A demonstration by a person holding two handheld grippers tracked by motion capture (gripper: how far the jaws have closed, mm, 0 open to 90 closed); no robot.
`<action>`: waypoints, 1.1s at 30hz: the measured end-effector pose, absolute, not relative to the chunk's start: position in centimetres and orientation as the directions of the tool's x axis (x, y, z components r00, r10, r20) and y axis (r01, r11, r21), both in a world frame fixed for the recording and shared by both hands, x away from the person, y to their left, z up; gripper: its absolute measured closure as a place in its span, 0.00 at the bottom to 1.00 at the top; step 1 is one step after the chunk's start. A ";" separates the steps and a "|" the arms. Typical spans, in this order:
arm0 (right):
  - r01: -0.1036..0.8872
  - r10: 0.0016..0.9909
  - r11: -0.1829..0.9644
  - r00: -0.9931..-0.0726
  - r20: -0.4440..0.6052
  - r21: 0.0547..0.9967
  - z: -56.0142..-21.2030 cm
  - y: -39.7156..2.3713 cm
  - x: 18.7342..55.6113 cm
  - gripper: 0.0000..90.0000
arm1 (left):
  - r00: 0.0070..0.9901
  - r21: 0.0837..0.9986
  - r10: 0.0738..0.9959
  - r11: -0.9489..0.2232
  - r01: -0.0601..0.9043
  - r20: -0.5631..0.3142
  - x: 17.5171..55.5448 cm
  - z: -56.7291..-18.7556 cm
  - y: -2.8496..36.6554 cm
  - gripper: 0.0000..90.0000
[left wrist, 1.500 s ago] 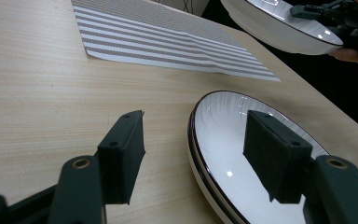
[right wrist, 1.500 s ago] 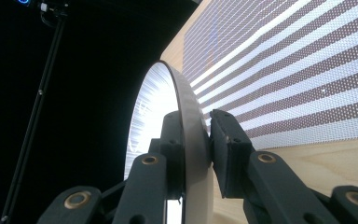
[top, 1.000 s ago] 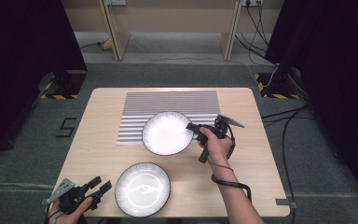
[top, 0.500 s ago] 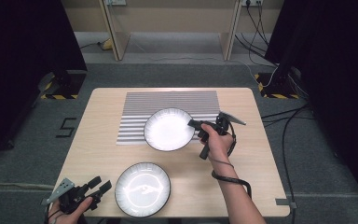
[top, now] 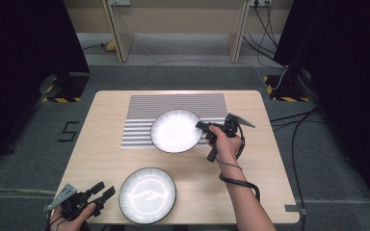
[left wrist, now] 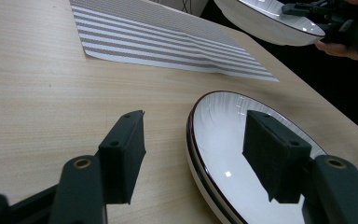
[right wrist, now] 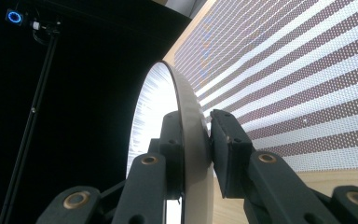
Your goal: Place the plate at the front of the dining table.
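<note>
A white plate point(top: 175, 131) is clamped at its right rim by the right gripper point(top: 203, 126); the jaws are closed onto the rim from both faces, as seen in the right gripper view point(right wrist: 196, 135). In the left gripper view this plate point(left wrist: 270, 21) is seen lifted off the table, over the near right part of the striped mat point(top: 176, 120). The step in hand is judged to be carrying the plate. The grip is on the rim alone, so the plate should be kept level and moved slowly; a twist of the wrist could let it slip. It should be lowered flat and released only once it is supported. The left gripper point(top: 99, 192) is held open and empty at the near left corner of the table point(top: 101, 149), its jaws standing either side of the left edge of a second plate point(top: 148, 195), not pressing it point(left wrist: 256, 154). That plate lies near the front edge and should not be knocked.
</note>
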State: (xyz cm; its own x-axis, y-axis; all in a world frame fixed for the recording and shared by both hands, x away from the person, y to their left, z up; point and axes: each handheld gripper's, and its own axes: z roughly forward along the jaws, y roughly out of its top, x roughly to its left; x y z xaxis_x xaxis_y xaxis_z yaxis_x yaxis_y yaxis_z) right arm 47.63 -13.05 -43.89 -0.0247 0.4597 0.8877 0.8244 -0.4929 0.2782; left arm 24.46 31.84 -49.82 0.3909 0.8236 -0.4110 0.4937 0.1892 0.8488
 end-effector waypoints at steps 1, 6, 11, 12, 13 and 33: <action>0.824 0.460 -0.494 -0.024 0.887 0.278 -43.9 -13.1 47.7 0.84 | 0.390 0.848 0.823 0.190 0.494 -0.412 24.5 -49.8 31.8 0.42; 0.825 0.467 -0.490 -0.025 0.884 0.282 -43.9 -13.1 47.9 0.84 | 0.390 0.848 0.824 0.190 0.494 -0.412 24.5 -49.8 31.9 0.42; 0.821 0.464 -0.499 -0.018 0.886 0.278 -43.7 -13.2 48.1 0.84 | 0.390 0.848 0.824 0.189 0.495 -0.411 24.5 -49.8 31.9 0.42; 0.821 0.464 -0.499 -0.018 0.886 0.278 -43.7 -13.2 48.1 0.84 | 0.390 0.848 0.824 0.189 0.495 -0.411 24.5 -49.8 31.9 0.42; 0.819 0.464 -0.501 -0.020 0.886 0.281 -43.7 -13.1 48.2 0.84 | 0.391 0.848 0.824 0.189 0.495 -0.411 24.5 -49.9 31.8 0.42; 0.822 0.472 -0.496 -0.014 0.882 0.279 -43.7 -12.7 48.9 0.84 | 0.389 0.847 0.823 0.191 0.495 -0.413 24.5 -49.9 31.9 0.43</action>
State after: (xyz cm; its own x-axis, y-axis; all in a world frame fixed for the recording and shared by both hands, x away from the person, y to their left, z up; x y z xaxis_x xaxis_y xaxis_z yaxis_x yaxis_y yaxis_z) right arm 48.93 -12.71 -43.69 -0.0141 0.4715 0.8817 0.8222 -0.4964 0.2786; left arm 24.50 31.86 -49.87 0.3890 0.8233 -0.4134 0.4953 0.1915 0.8474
